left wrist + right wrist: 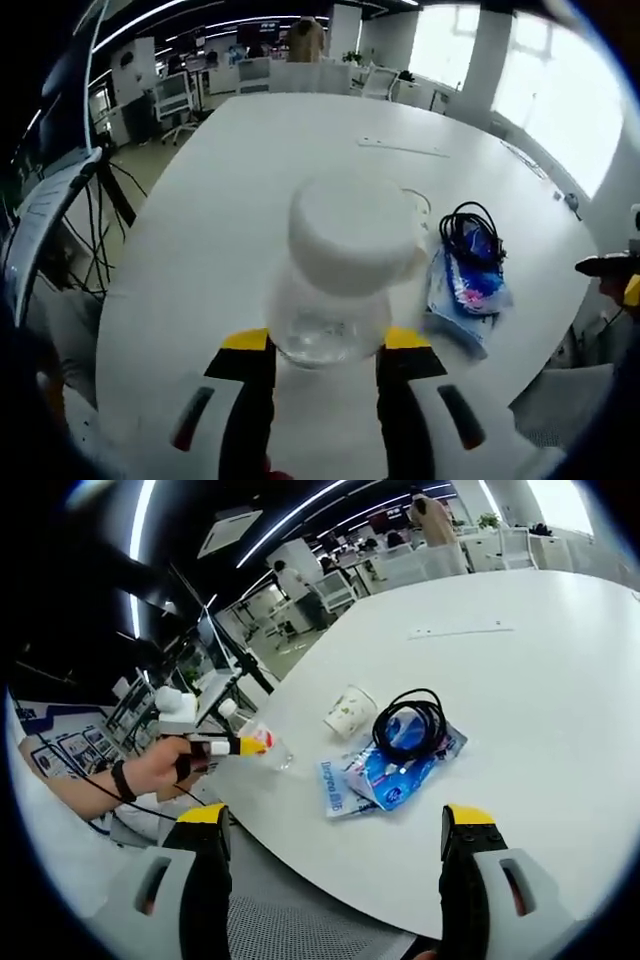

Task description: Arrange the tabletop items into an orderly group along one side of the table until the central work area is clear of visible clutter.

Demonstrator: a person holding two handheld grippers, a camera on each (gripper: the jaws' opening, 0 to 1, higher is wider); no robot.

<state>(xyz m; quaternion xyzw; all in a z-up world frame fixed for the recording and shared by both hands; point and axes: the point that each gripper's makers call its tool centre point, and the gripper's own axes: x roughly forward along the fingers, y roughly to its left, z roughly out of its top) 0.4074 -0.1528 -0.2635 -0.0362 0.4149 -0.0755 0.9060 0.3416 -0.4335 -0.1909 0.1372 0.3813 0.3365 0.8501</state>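
A clear jar (335, 290) with a white lid is gripped between the left gripper's (325, 345) jaws near the table (200, 260) edge. The right gripper (335, 825) is held wide apart, unladen.

Jar: you see a clear glossy plastic jar (328, 325) with a matt white lid (352, 232).
Table: your smooth white table (560, 670) has a faint sheen.
Packet: shiny blue-and-white plastic packet (385, 770).
Cable: matt black coiled cable (410, 720).
Cup: printed paper cup (349, 711).
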